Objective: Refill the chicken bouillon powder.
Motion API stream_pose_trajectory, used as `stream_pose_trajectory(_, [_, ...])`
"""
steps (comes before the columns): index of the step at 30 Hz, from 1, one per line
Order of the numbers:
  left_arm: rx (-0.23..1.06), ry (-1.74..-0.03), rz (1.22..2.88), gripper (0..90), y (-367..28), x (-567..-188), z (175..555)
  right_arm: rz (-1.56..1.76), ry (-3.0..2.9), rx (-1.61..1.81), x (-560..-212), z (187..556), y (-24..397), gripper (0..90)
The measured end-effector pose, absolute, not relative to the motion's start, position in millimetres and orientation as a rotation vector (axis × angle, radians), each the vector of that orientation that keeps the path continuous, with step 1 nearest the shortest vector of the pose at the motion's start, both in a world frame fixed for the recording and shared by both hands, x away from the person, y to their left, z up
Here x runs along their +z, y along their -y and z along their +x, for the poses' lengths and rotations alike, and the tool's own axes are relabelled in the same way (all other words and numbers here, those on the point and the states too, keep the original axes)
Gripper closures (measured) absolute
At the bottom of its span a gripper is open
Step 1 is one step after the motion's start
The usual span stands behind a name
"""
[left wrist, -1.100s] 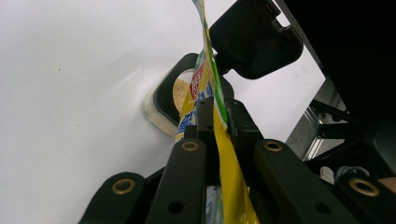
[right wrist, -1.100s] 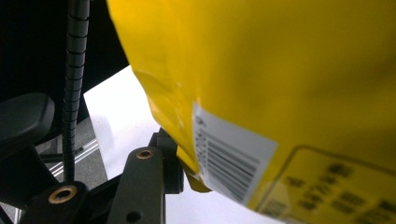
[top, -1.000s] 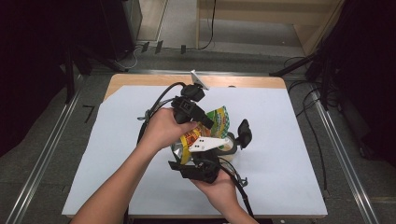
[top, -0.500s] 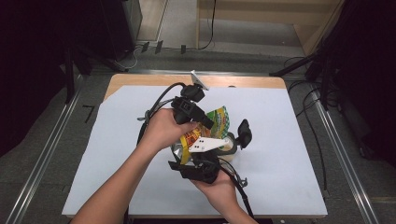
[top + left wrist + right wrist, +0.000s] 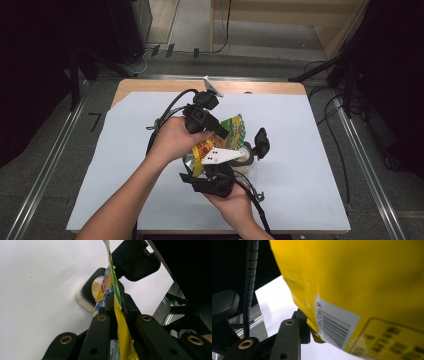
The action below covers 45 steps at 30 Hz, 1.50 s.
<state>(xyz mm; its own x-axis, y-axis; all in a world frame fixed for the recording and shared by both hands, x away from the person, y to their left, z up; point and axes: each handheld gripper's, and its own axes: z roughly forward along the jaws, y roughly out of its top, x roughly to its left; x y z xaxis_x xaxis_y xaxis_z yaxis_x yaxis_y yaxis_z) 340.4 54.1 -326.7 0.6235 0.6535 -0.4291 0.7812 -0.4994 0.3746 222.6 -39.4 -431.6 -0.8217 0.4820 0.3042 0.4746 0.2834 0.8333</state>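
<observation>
We see the yellow snack bag (image 5: 227, 137) held above the middle of the white table (image 5: 310, 150), over a round container (image 5: 87, 293). Our left gripper (image 5: 113, 302) is clamped tight on its edge. Our right gripper (image 5: 308, 331) grips its lower corner. A black lid (image 5: 261, 142) hangs just beside it.

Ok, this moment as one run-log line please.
left tool: shut on snack bag | right tool: gripping bag's lower corner | bag: held up over clear container of crumbs | white table
</observation>
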Motion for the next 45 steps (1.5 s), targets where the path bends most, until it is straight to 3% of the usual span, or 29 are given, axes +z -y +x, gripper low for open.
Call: stream_pose_trajectory(45, [-0.318,-1.124,2.321,86.3,-49.5,-326.4,343.3,0.947,-2.513,1.629,-430.8,224.5,42.8,63.7])
